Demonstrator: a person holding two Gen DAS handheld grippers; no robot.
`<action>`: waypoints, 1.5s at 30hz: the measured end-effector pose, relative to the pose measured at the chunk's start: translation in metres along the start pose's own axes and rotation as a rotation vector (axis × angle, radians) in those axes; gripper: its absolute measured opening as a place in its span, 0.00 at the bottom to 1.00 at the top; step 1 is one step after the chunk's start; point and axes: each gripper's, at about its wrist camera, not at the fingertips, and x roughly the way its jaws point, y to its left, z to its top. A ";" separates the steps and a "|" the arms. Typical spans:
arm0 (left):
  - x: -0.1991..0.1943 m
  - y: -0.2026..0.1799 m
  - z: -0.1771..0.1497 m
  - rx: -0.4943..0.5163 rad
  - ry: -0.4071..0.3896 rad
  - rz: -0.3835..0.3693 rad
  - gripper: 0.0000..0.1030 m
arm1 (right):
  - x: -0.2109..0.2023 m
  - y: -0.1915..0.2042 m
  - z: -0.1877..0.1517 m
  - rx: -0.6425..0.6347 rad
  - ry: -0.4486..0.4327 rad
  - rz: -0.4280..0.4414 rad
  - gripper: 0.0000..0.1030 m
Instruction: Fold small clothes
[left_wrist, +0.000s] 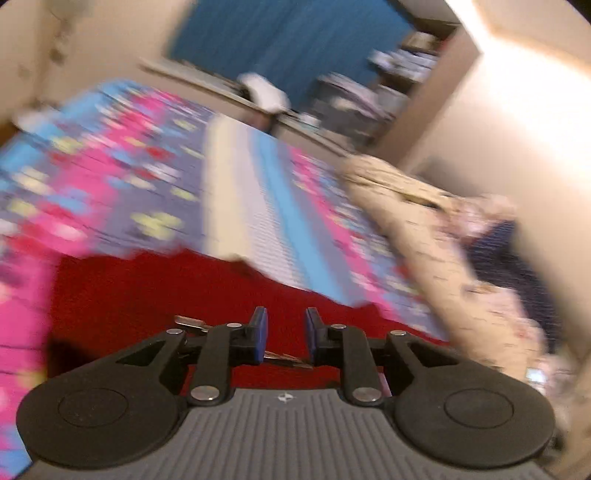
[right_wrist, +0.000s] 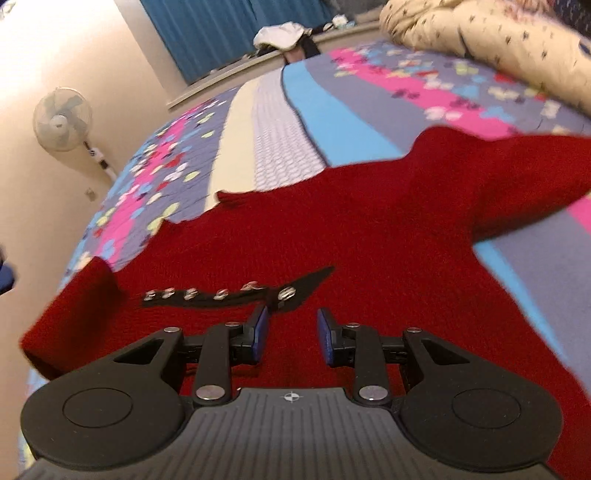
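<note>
One red knit garment (right_wrist: 332, 229) lies spread flat across the near part of the patterned bedspread (right_wrist: 354, 110), its black studded strip (right_wrist: 229, 293) facing up. We hold our left gripper (left_wrist: 285, 328) and right gripper (right_wrist: 291, 328) over it, fingers apart, pinching nothing.

Fuzzy matt knit on the red sweater (right_wrist: 369, 229) — shiny metal studs (right_wrist: 221, 293), probably; smooth printed cloth on the bedspread (right_wrist: 343, 122).
</note>
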 end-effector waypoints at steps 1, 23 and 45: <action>-0.013 0.009 0.003 -0.014 -0.030 0.061 0.23 | 0.003 0.003 -0.002 -0.002 0.011 0.013 0.31; -0.001 0.114 0.001 -0.196 -0.072 0.460 0.23 | -0.006 -0.010 0.040 -0.109 -0.174 0.029 0.02; 0.046 0.101 -0.038 -0.149 0.153 0.515 0.23 | 0.005 -0.070 0.071 0.017 -0.175 -0.057 0.05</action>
